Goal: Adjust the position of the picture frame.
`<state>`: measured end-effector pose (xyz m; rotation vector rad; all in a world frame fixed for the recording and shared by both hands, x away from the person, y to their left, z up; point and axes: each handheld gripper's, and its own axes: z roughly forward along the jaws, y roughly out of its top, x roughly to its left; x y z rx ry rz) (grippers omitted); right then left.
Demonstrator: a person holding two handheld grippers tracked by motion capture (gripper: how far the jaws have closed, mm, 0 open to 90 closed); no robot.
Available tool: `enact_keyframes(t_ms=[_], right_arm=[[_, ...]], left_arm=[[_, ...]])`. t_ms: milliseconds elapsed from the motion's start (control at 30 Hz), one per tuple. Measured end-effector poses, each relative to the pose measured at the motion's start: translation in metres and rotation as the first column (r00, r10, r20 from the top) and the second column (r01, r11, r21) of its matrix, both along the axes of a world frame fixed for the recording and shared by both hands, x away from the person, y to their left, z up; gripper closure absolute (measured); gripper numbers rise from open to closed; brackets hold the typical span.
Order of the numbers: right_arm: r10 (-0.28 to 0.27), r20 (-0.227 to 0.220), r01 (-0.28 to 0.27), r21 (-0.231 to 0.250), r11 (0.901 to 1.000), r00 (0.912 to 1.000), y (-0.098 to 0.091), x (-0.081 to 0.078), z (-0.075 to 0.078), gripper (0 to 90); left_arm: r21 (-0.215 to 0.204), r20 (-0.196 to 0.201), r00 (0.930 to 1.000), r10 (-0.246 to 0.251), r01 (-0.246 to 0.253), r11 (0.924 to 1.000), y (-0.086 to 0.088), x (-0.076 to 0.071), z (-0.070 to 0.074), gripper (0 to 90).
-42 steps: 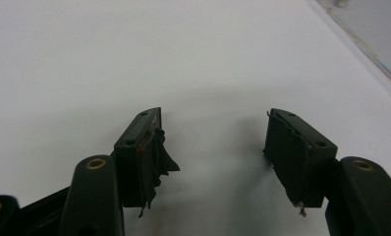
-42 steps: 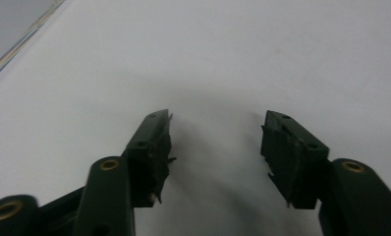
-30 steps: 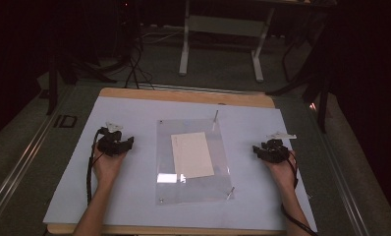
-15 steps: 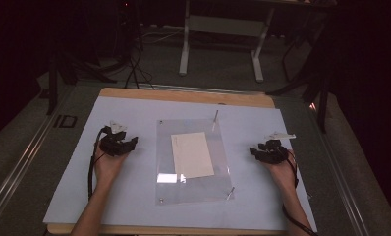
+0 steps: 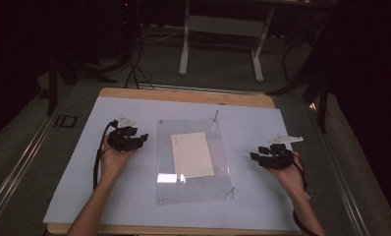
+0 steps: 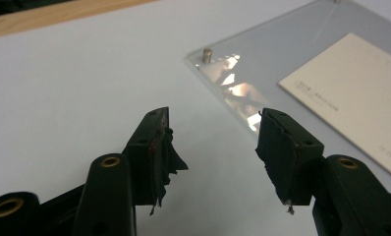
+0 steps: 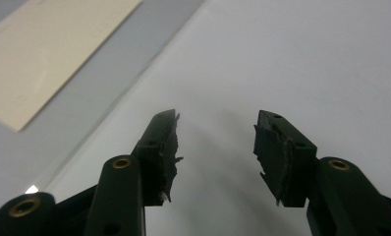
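Dim workroom, dark floor, metal table legs (image 5: 186, 44) at the far end.

Item: wooden table (image 5: 183, 95) covered by a pale blue sheet (image 5: 75, 172).

Item: clear acrylic plate (image 5: 193, 189), centred on the sheet, with small metal pegs (image 5: 215, 117) at its corners, apparently a fixture to keep work in place.

Item: cream card (image 5: 191, 154), lying flat on the plate's middle, printed lines near one edge; likely the piece to be handled.

Item: left gripper (image 5: 134, 139), held just left of the plate, jaws spread wide, empty, aimed at the plate's near corner.

Item: right gripper (image 5: 260, 156), well right of the plate, jaws likewise parted and empty, pointed toward it. Both seem poised to approach.
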<state>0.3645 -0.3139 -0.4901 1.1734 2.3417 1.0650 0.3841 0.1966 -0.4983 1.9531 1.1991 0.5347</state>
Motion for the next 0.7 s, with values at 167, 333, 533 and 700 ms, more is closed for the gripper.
enact_keyframes(t_ms=[167,333,533,700], right_arm=[[0.044,0.001,-0.044,0.015,0.9989,0.9990,0.005,-0.011,0.002,48.4],[0.089,-0.003,-0.089,0.005,0.9960,0.9960,0.012,-0.020,-0.005,48.5],[0.123,-0.001,-0.123,0.001,0.9924,0.9924,0.017,-0.036,-0.013,51.7],[0.169,-0.010,-0.169,-0.011,0.9855,0.9856,0.021,-0.047,-0.020,52.5]], left_arm=[[-0.014,0.011,0.9998,-0.018,0.018,0.9997,-0.009,0.005,0.003,45.0],[-0.021,0.026,0.9992,-0.031,0.031,0.9993,-0.018,0.010,0.005,45.0],[-0.006,0.054,0.9979,-0.035,0.035,0.9994,-0.027,0.016,0.006,44.2],[-0.014,0.051,0.9977,-0.046,0.047,0.9988,-0.035,0.020,0.008,44.2]])
